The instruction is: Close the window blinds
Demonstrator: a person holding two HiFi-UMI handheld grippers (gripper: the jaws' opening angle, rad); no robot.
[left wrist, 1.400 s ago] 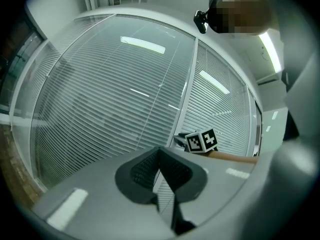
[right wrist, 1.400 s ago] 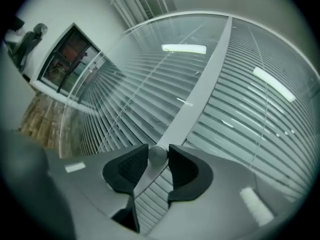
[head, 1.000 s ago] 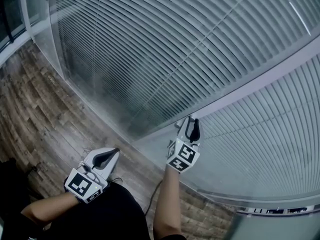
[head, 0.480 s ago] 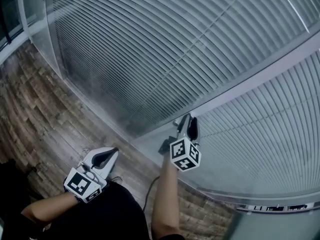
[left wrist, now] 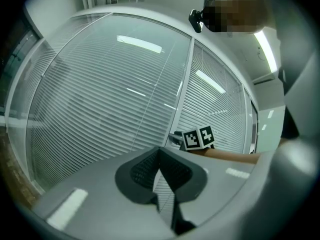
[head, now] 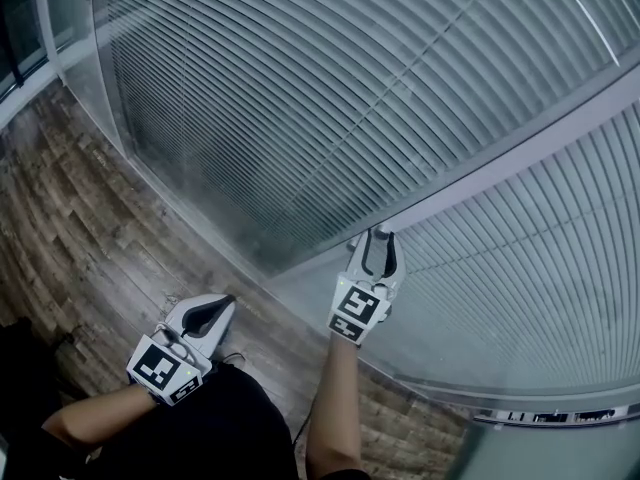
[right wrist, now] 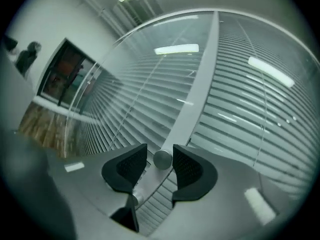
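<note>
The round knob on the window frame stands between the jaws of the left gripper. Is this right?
No: the right gripper view shows the round knob between the jaws of the right gripper, which have just been opening and do not clamp it. The left gripper is shut and empty.

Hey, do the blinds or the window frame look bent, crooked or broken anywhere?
Nothing stands out. The left blind and the right blind have even, parallel slats, none bent or sagging, and the frame post between them runs straight.
</note>
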